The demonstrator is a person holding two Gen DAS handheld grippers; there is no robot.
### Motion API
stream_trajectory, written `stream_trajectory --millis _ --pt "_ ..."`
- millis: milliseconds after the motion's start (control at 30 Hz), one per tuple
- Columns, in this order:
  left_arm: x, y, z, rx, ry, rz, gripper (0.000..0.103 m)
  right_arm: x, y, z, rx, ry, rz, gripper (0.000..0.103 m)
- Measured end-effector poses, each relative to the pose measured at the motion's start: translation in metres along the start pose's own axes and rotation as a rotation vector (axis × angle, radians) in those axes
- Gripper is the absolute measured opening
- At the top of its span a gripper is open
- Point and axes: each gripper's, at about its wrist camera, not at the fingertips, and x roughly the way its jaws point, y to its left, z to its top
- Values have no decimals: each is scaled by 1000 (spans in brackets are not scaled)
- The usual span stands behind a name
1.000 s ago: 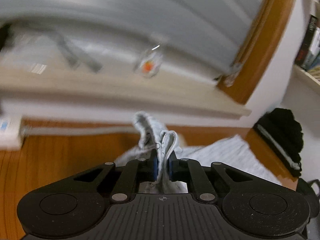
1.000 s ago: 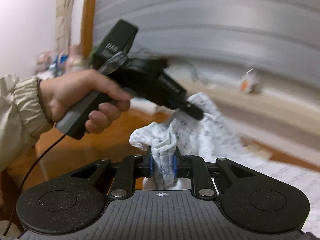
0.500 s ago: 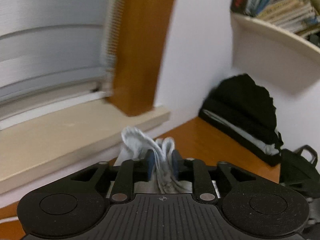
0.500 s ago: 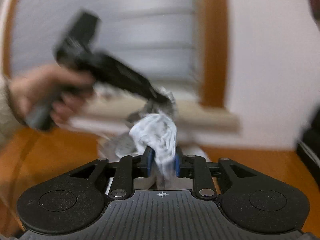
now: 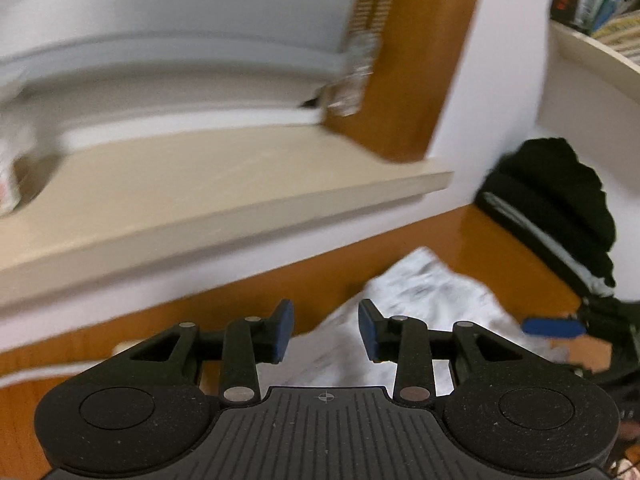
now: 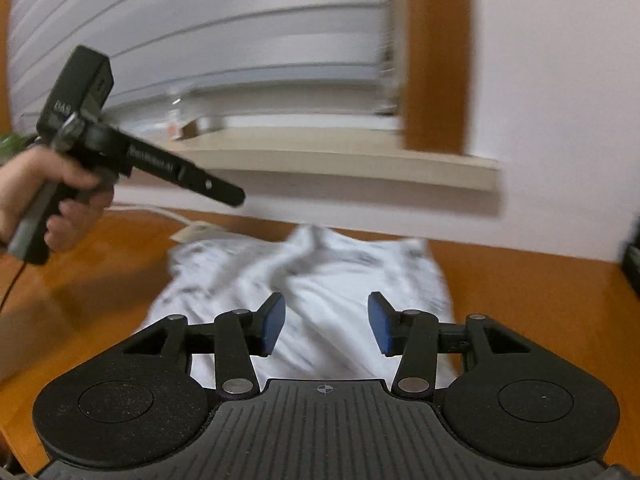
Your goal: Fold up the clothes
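1. white patterned garment (image 6: 320,280) is lying on the orange-brown table (image 6: 520,304), spread but rumpled, running away from the right gripper (image 6: 326,322) toward the wall under the window ledge (image 6: 340,160).
2. key relation: cloth is sitting straight ahead of and below the r. gripper, centred between its fingers; long axis looks near-to-far from this cam, though blur makes that approx.
3. from the left gripper (image 5: 325,332) the garment (image 5: 424,300) is lying ahead and off to the right; only its left edge is passing under the fingers. r. gripper is the nearer and better centred one.
4. both grippers are standing with jaws apart, blue pads (image 6: 272,324) clear, nothing between them. neither is touching cloth as far as i can see.
5. l. gripper body (image 6: 132,152) is showing in the r. cam, held in a hand (image 6: 52,196), hovering up left of the garment, well apart from it.
6. look of the cloth: white w/ small grey print, thin, soft ridges across the far part, far edge bunched, near part flatter. whether it's doubled over or single layer: can't tell, too blurred.
7. judgement: scene fits either a spread-out ready for folding or a fold just laid down; not calling which.
8. black bundle (image 5: 560,200) is sitting far right by the wall, apart from the garment.
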Motion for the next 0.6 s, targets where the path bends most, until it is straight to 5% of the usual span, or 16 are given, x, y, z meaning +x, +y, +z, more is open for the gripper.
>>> stream_trajectory --millis 167,300,333,600 --pt "-12 40 -28 -52 -10 -13 40 49 10 27 25 95 77 47" --pt "-18 53 -42 -53 -22 -35 40 67 7 38 40 140 53 41" --pt "-19 56 -44 -52 -26 -42 40 59 0 43 51 116 22 10" --pt "-27 48 -51 -21 -95 -140 40 12 -52 82 128 -24 -229 5"
